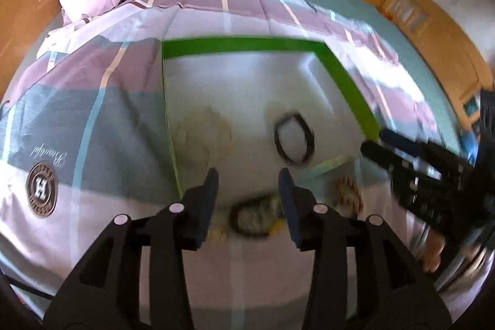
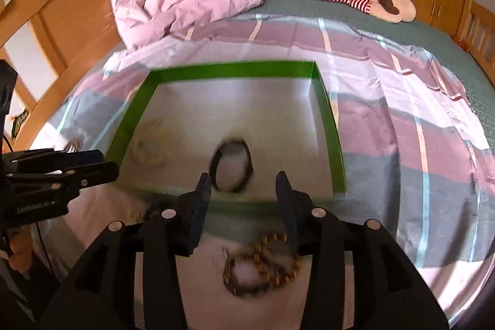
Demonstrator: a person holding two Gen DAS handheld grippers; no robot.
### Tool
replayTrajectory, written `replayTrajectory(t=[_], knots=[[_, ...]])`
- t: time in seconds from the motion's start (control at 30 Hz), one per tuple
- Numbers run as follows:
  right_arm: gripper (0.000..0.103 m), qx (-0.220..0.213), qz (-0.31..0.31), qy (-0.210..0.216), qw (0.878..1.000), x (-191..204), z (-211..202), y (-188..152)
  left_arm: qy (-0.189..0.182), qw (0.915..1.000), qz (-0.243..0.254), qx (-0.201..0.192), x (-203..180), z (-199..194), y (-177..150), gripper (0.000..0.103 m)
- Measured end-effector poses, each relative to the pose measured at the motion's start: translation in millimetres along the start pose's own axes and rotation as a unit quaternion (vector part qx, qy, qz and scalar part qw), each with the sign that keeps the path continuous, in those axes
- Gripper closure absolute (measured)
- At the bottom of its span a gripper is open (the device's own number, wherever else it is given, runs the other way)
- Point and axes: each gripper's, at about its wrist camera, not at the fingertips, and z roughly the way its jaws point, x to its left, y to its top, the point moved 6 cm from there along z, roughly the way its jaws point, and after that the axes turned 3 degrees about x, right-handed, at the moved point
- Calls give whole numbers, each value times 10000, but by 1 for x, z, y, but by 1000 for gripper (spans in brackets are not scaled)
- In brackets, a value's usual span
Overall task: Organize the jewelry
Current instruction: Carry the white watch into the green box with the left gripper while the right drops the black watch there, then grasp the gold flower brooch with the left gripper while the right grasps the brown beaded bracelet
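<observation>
A: Counting what sits inside the green-walled tray (image 2: 331,141), I get 2 pieces: a black bangle (image 2: 231,165) near the middle of its white floor, and a pale beaded strand (image 1: 202,132) toward the tray's left wall.

B: And outside the tray?

A: Just in front of the tray's near edge, on the striped bedspread (image 2: 402,126), lies a tangle of brown beaded bracelets (image 2: 263,263). In the left wrist view a dark ring with some greenish and yellow pieces (image 1: 256,218) also lies just before that near edge, though blur hides how many.

B: Are the grippers carrying anything?

A: No. The right gripper (image 2: 244,184) stands partly open and empty, over the tray's near edge. The left gripper (image 1: 249,180) is likewise parted with nothing between its fingers, also at the near edge.

B: So how far along?

A: Partway, I would judge. 2 pieces are in the tray, and at least 2 clusters remain in front of it.
</observation>
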Motion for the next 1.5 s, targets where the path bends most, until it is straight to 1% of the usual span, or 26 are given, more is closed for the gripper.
replayTrajectory(t=[0.07,0.1,0.13,0.2,0.27,0.3,0.33,0.37,0.43,0.5,0.77,0.8,0.87,0.93,0.97,1.0,1.03,1.27,1.33,1.5], knots=[[60,241,-13,-112,9996,-4,6,-15,66,9998,74,145,-2,5,-16,60],[60,415,17,-182,9990,-8,12,-24,165,9994,46,301,0,13,-25,59],[60,529,51,-216,9984,-10,17,-30,290,9984,-30,481,4,22,-33,59],[60,954,191,-273,9949,-17,34,-46,447,9961,-174,746,12,38,-43,59],[60,1235,318,-321,9913,-24,48,-57,574,9942,-256,878,17,48,-46,55],[60,1326,385,-370,9897,-27,53,-61,638,9933,-308,918,20,54,-47,51],[60,1433,460,-376,9879,-29,58,-65,679,9925,-366,951,22,57,-48,47],[60,1508,512,-319,9867,-29,61,-68,697,9920,-413,972,22,59,-48,45],[60,1567,496,-248,9861,-26,63,-71,716,9913,-453,1011,23,64,-48,43],[60,1551,325,-281,9870,-18,64,-72,755,9908,-429,1036,22,68,-48,42],[60,1541,99,-298,9876,1,72,-72,837,9894,-365,1131,19,79,-50,42],[61,1530,88,-309,9877,2,72,-73,832,9894,-366,1130,19,79,-50,42],[67,1494,91,-317,9882,3,72,-71,819,9896,-367,1123,19,79,-51,45],[81,1461,113,-309,9887,4,71,-71,872,9892,-387,1111,20,79,-51,66],[82,1460,119,-270,9888,4,71,-70,914,9889,-398,1106,22,79,-51,71],[85,1455,108,-248,9890,4,70,-70,932,9886,-396,1110,23,78,-53,80],[87,1440,69,-259,9892,6,70,-71,919,9886,-391,1123,23,79,-53,84],[91,1361,23,-243,9904,14,71,-65,887,9895,-336,1092,19,79,-56,84],[94,1316,30,-226,9910,14,69,-63,850,9903,-300,1058,15,74,-54,84],[95,1075,-24,-93,9942,22,57,-58,766,9925,-146,941,6,60,-55,84]])
